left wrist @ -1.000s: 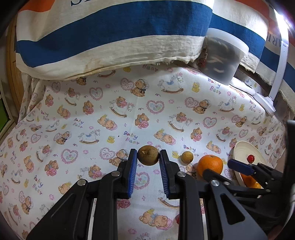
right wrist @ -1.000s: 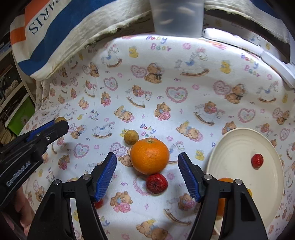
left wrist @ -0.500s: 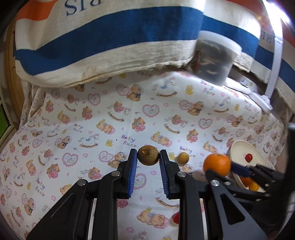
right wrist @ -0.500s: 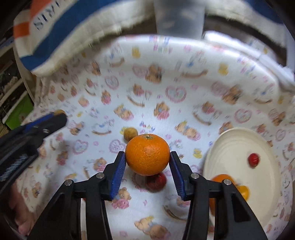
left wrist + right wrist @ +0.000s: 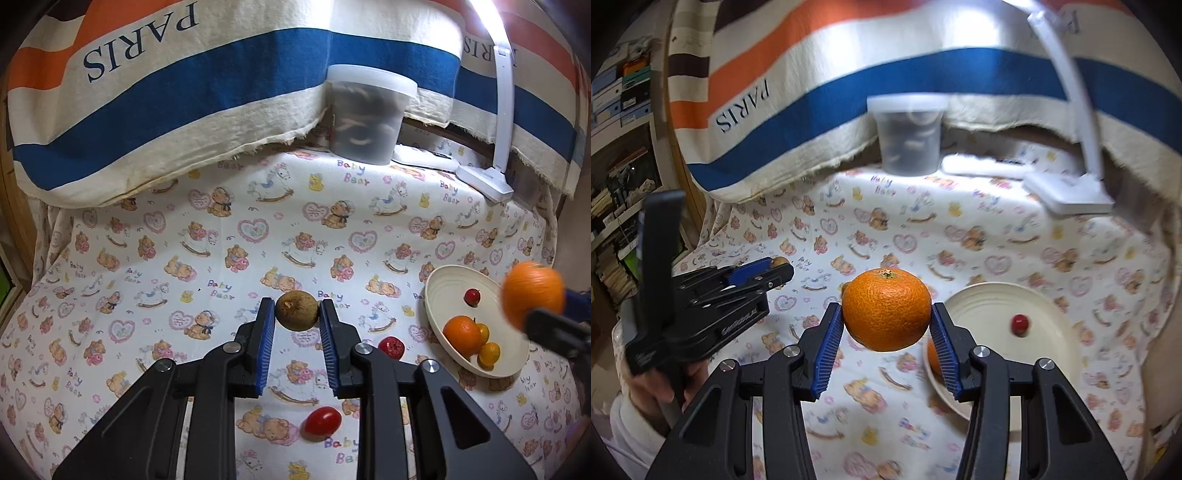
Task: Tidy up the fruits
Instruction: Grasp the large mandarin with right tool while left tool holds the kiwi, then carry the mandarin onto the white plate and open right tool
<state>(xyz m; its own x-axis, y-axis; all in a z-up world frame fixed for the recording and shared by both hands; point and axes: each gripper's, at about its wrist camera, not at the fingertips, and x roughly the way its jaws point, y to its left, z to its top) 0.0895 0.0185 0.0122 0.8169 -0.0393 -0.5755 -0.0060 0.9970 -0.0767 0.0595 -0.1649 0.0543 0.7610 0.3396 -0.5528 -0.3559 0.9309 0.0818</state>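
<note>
Orange pebbled mandarin (image 5: 886,314), brown kiwi (image 5: 296,310)

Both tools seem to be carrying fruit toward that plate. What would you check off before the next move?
1. Right tool grips the big orange on both sides: ok, the pads press it and it is clear of the cloth.
2. Left tool grips the brown fruit: ok, pinched between the pads.
3. Free space on the cream plate: ok, the part around the small red fruit is bare.
4. Fruit already on the plate lies settled: ok, an orange and two small yellow ones sit together.
5. The two tools are clear of each other: ok, apart.
6. Loose fruit left on the cloth: not ok, two red ones remain.
</note>
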